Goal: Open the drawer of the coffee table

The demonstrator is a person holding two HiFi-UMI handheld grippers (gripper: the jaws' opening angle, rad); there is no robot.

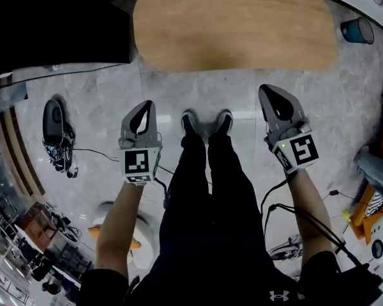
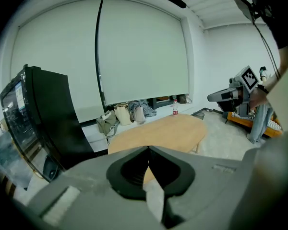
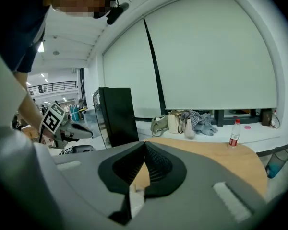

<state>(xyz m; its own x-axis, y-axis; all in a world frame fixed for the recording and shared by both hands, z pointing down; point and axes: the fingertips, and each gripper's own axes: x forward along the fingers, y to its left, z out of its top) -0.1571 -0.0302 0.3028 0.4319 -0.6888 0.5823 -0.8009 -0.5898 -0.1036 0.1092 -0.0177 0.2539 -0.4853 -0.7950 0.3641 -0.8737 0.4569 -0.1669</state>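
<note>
Looking down from the head view, what is taking up the most room?

The grey tiled floor (image 1: 345,107) is spreading across the whole frame. The coffee table (image 1: 236,24) is sitting at the top centre, and only its oval wooden top is showing from here.

What is standing next to it?

A black cabinet (image 1: 51,24) is filling the upper left corner, just left of the table. The person's legs (image 1: 210,203) in dark trousers are running up the middle, with the shoes (image 1: 207,123) planted near the table's lower edge.

Where are the grippers hanging?

The left gripper (image 1: 149,104) is hovering left of the shoes and the right gripper (image 1: 263,89) right of them. Both are over bare floor, pointing toward the table and apart from it.

Are they gripping anything?

No. In the left gripper view the jaws are meeting at their tips with nothing between them. The right gripper view is showing the same, jaws pressed together and empty, with the wooden top lying beyond.

Anything smaller?

A blue bin (image 1: 357,30) is standing at the upper right, beside the table's end. A red-capped bottle (image 3: 234,132) is standing just behind the table.
</note>
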